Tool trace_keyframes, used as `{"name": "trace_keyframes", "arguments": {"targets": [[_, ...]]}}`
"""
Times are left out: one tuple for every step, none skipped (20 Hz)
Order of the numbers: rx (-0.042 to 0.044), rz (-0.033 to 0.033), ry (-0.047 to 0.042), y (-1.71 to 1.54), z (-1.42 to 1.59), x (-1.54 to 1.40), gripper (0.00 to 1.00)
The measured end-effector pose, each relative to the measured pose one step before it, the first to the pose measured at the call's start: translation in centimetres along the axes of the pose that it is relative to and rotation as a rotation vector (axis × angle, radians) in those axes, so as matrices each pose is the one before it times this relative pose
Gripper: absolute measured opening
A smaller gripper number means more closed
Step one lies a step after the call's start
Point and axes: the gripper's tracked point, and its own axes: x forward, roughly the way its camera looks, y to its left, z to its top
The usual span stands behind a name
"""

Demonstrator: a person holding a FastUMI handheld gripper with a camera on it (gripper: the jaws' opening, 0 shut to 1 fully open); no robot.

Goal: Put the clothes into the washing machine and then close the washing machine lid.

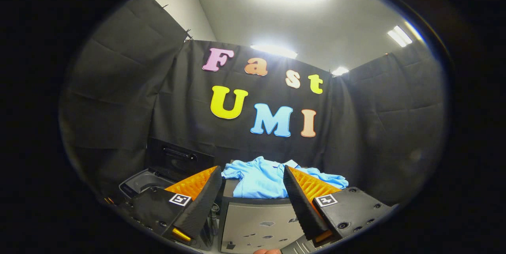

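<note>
Gaping wide and empty, the gripper [252,177] faces crumpled soft blue clothes [265,181] atop a boxy grey cabinet [257,222].

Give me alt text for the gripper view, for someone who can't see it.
The hand-held gripper is open and holds nothing; just beyond its fingers a light blue garment lies heaped on a grey cabinet. Beside the cabinet, past the left finger, the washing machine stands with its dark lid raised against the black cloth wall.
</note>
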Motion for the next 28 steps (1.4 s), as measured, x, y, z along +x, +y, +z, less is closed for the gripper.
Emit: {"name": "trace_keyframes", "arguments": {"targets": [[0.00399,0.00019,0.01168,-0.583,0.121,0.468,0.98],[0.00264,-0.00231,0.0051,-0.619,0.33,0.527,0.98],[0.00044,0.00083,0.0006,-0.49,0.427,0.629,0.98],[0.0004,0.005,0.00997,-0.488,0.281,0.704,0.98],[0.00419,0.01191,0.01325,-0.392,0.066,0.983,0.98],[0.00414,0.00797,0.00955,-0.413,0.287,0.816,0.98],[0.00432,0.00187,0.00204,-0.681,0.471,0.84,0.98],[0.00283,-0.00345,0.00394,-0.74,0.405,0.924,0.98],[-0.00317,0.00231,0.01174,-0.526,0.185,0.974,0.98],[-0.00296,0.00063,0.00972,-0.503,0.168,0.928,0.98],[-0.00363,0.00123,0.01478,-0.498,0.059,1.056,0.98],[-0.00006,0.00527,0.01257,-0.421,0.223,1.052,0.98],[-0.0041,0.00984,0.02562,-0.152,-0.227,0.963,0.98],[-0.00735,0.0141,0.03209,-0.265,-0.476,0.974,0.98],[-0.00568,0.01535,0.03786,-0.159,-0.649,0.981,0.98],[-0.00064,0.0111,0.02967,-0.27,-0.454,0.871,0.98],[0.00438,0.00012,0.02333,-0.485,-0.09,0.657,0.98],[0.004,0.00221,0.01889,-0.324,-0.098,0.639,0.98],[0.00268,0.0033,0.01273,-0.185,-0.174,0.574,0.98],[-0.00114,0.00515,0.01372,-0.082,-0.042,0.536,0.98],[-0.00491,0.00588,0.01462,0.033,-0.065,0.596,0.98],[-0.00666,0.00232,0.01049,-0.259,-0.033,0.634,0.98],[-0.00259,0.00468,0.0124,-0.19,-0.17,0.571,0.98],[0.00148,0.00849,0.00916,-0.036,0.182,0.571,0.98],[0.0023,0.00365,0.01344,-0.127,0.069,0.607,0.98],[0.0034,0.00301,0.01376,-0.093,0.022,0.574,0.98],[0.00325,0.00323,0.01432,-0.052,0.113,0.634,0.98],[0.00134,0.00282,0.01579,0.002,-0.162,0.633,0.98]]}}
